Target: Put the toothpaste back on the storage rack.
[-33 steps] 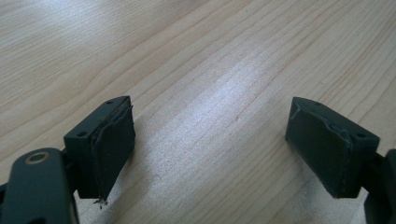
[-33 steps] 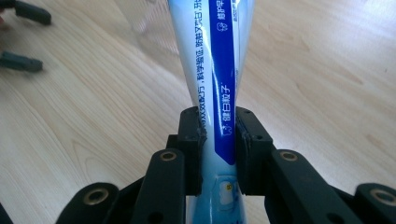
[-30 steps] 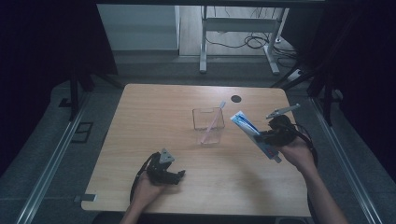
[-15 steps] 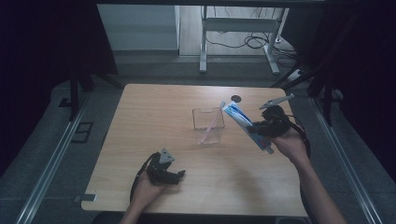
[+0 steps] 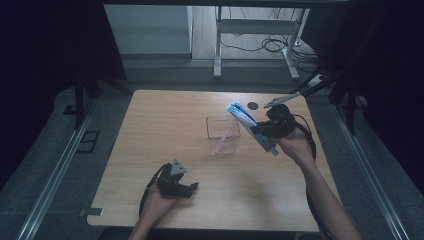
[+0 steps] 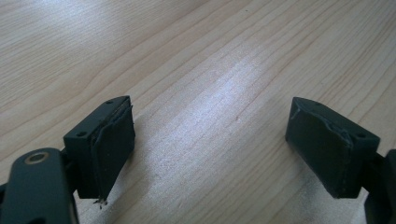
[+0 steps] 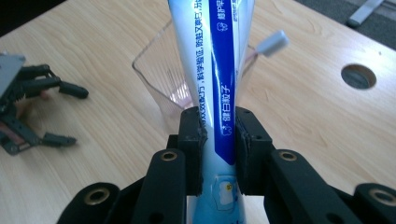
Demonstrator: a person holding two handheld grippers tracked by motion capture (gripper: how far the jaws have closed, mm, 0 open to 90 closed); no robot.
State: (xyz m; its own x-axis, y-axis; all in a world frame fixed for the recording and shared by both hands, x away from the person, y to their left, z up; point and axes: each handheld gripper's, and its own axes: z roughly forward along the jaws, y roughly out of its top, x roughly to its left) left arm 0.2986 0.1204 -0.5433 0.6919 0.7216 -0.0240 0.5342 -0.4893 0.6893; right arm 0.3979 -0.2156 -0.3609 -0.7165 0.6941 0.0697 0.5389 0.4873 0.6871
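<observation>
Since the earlier frame, the right claw (image 5: 260, 131) has carried the blue-and-white plastic toothpaste tube (image 5: 248, 126) up and over toward the clear, square-walled plastic cup (image 5: 223, 134) — the tube's upper end now leans over the cup's rim. Clamped flat across its soft, glossy body (image 7: 219, 88), the tube is held tilted, probably so it can slide in beside the pale toothbrush (image 7: 272, 43) already leaning inside. Down at the near edge of the light, grained wooden surface (image 5: 165, 120), the left claw (image 5: 192, 188) rests with its jaws wide and empty — matte black pads over bare wood.
</observation>
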